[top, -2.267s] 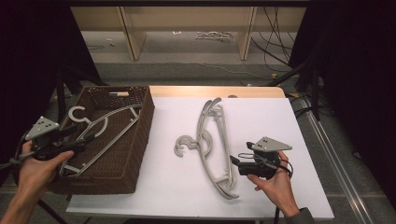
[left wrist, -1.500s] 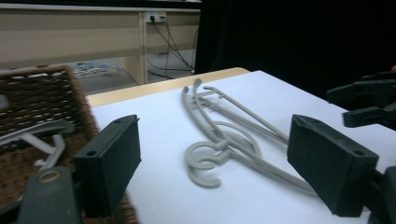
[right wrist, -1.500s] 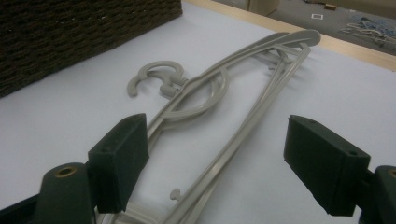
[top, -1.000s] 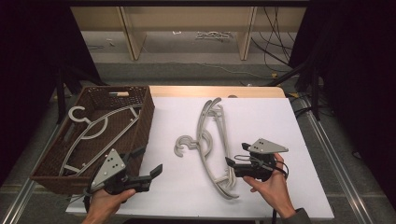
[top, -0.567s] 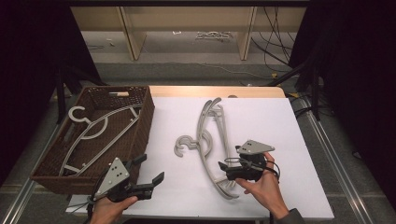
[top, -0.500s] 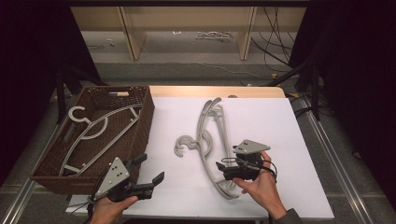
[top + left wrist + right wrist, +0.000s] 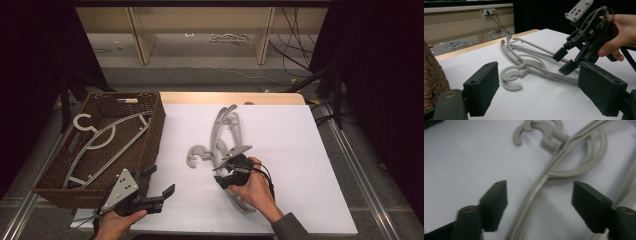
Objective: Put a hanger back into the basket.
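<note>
Left hand-held gripper (image 7: 539, 92) hovers over the white counter (image 7: 534, 105), its jaws wide apart with nothing between them; grey hangers (image 7: 524, 67) lie piled mid-counter; right hand-held gripper (image 7: 565, 61), jaws just closing, straddles a hanger arm; wicker basket (image 7: 432, 82) at the left edge.

hangers (image 7: 226, 145): pale grey | basket (image 7: 150, 145): brown weave | table (image 7: 300, 150): white | tongs (image 7: 223, 176): black, perhaps dark green
</note>
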### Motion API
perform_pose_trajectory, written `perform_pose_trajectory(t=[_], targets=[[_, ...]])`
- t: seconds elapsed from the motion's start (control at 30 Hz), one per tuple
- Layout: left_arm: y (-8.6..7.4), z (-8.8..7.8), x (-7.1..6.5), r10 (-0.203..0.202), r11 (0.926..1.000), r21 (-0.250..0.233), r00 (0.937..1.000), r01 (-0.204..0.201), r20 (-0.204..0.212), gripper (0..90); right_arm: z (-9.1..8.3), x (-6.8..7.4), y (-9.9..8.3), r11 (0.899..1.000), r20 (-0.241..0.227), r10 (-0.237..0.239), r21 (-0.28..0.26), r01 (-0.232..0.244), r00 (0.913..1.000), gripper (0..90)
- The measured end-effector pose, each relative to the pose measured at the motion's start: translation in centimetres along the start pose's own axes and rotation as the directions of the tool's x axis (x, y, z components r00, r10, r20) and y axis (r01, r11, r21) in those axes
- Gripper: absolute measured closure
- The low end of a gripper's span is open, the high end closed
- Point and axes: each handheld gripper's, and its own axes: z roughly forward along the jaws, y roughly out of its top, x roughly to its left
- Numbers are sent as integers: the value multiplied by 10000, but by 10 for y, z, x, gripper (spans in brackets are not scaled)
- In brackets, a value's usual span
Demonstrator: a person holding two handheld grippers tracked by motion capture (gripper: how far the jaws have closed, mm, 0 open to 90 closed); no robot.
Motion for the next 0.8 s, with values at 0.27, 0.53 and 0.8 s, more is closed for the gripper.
perform_pose_trajectory(t=[0.27,0.53,0.8], targets=[[0,0,2,1,10000,88,10000,-1,-31,180,23,0,7,9910,-308,253,1320,-211,9992,453],[0,0,2,-33,10000,56,10000,33,-38,185,33,-1,9,9848,-498,344,1719,-254,9982,544],[-2,3,2,-3,9996,274,10000,0,99,189,35,-7,12,9820,-691,778,1776,-645,9946,653]])
